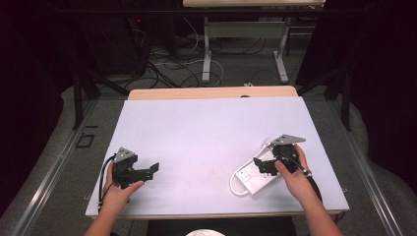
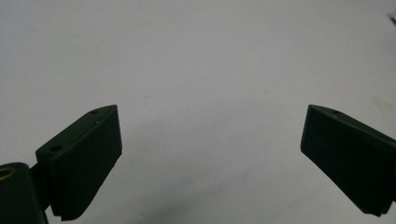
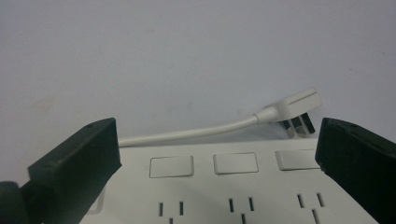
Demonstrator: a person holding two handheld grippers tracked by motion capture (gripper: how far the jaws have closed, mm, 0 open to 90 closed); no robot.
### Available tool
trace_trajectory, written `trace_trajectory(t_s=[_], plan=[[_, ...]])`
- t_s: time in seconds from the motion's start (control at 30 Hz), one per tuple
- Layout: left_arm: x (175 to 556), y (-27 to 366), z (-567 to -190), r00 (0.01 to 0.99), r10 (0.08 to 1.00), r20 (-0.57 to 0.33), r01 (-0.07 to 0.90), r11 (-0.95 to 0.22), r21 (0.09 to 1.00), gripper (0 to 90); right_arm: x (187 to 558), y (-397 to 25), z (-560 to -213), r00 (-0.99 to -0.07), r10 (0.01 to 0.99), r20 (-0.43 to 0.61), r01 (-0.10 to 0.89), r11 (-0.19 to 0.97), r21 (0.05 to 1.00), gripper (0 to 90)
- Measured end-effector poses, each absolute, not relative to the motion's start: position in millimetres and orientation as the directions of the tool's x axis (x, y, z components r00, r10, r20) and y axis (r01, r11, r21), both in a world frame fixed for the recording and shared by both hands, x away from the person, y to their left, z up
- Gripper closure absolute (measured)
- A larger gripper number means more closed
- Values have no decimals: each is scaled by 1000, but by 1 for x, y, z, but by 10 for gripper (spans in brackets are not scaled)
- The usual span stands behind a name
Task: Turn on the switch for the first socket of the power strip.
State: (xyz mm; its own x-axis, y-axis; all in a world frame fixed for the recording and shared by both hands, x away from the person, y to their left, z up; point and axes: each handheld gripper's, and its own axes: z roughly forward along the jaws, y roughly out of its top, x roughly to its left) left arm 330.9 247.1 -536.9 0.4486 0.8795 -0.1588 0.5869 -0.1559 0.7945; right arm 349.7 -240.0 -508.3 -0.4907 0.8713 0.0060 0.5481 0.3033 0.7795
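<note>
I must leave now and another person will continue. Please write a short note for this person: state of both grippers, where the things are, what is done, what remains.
Left gripper: open, holds nothing, low over the bare white table at its near left.
Right gripper: open, jaws standing either side of the white power strip, not closed on it.
Power strip: lies flat at the near right of the table, sockets and switches up. Its white cable runs along the far side, and the plug lies free on the table, not plugged in.
Done: right gripper brought to the strip.
Left: probably close on the strip and handle it.
</note>
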Motion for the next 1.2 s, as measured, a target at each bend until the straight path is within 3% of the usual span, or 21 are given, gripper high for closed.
trace_trajectory(t_s=[0.73,1.2], plan=[[328,251,-539,417,893,-169,596,-129,793,4,354,-249,-510,-473,881,12,563,292,773,0],[328,258,-538,381,904,-195,596,-79,799,4,361,-256,-490,-482,876,-12,540,308,783,0]])
